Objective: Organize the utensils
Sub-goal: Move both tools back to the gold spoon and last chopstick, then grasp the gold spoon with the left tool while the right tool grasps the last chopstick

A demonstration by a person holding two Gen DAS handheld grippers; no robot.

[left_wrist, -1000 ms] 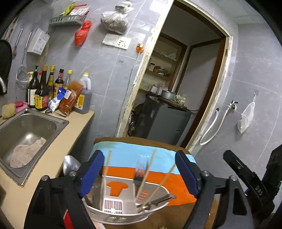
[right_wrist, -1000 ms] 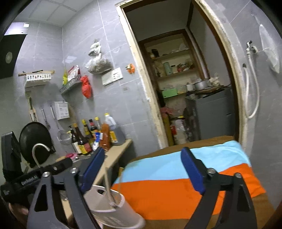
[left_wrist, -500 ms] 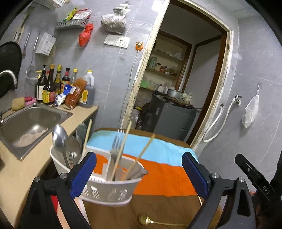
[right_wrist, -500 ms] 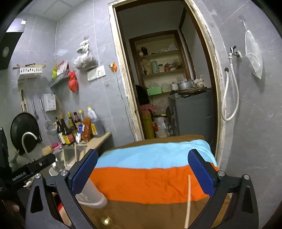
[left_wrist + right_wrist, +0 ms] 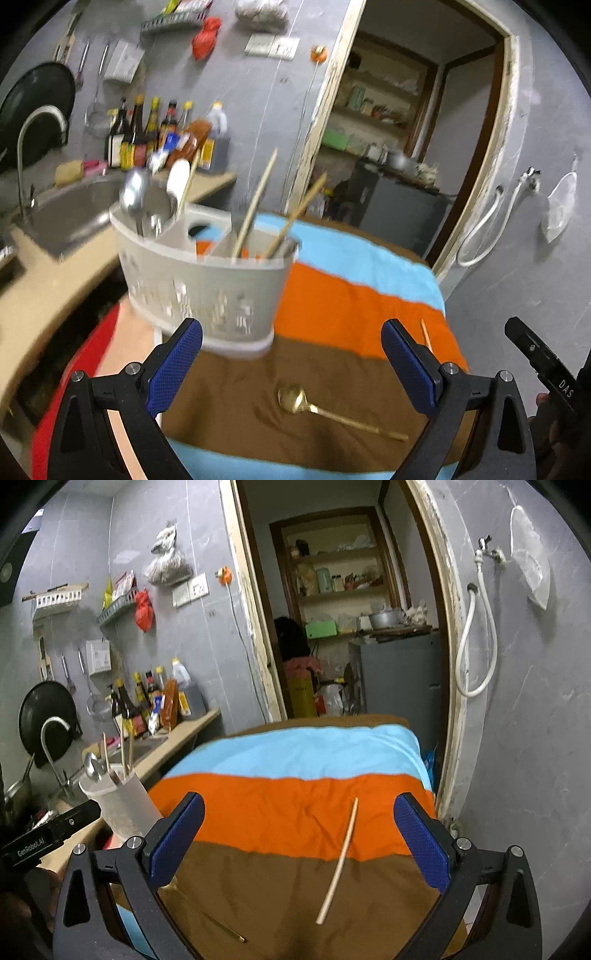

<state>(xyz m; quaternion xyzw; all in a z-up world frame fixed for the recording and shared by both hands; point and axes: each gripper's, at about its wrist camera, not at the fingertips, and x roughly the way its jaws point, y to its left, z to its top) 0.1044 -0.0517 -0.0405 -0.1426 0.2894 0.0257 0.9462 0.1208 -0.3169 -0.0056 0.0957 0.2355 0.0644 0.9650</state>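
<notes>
A white perforated utensil holder (image 5: 207, 280) stands at the left edge of the striped cloth, holding spoons and chopsticks; it also shows in the right wrist view (image 5: 122, 801). A gold spoon (image 5: 332, 410) lies on the brown stripe between my left gripper's fingers. A single wooden chopstick (image 5: 338, 860) lies across the orange and brown stripes ahead of my right gripper. My left gripper (image 5: 291, 365) is open and empty, just short of the holder. My right gripper (image 5: 299, 842) is open and empty above the cloth.
The striped cloth (image 5: 295, 805) covers the table. A beige counter with a steel sink (image 5: 66, 218), a tap and sauce bottles (image 5: 147, 136) lies to the left. A doorway (image 5: 351, 627) with shelves and a grey cabinet is behind. A hose hangs on the right wall.
Both grippers have drawn back and tilted down. The holder now sits farther ahead of the left gripper, and the gold spoon and the loose chopstick have come into view.
</notes>
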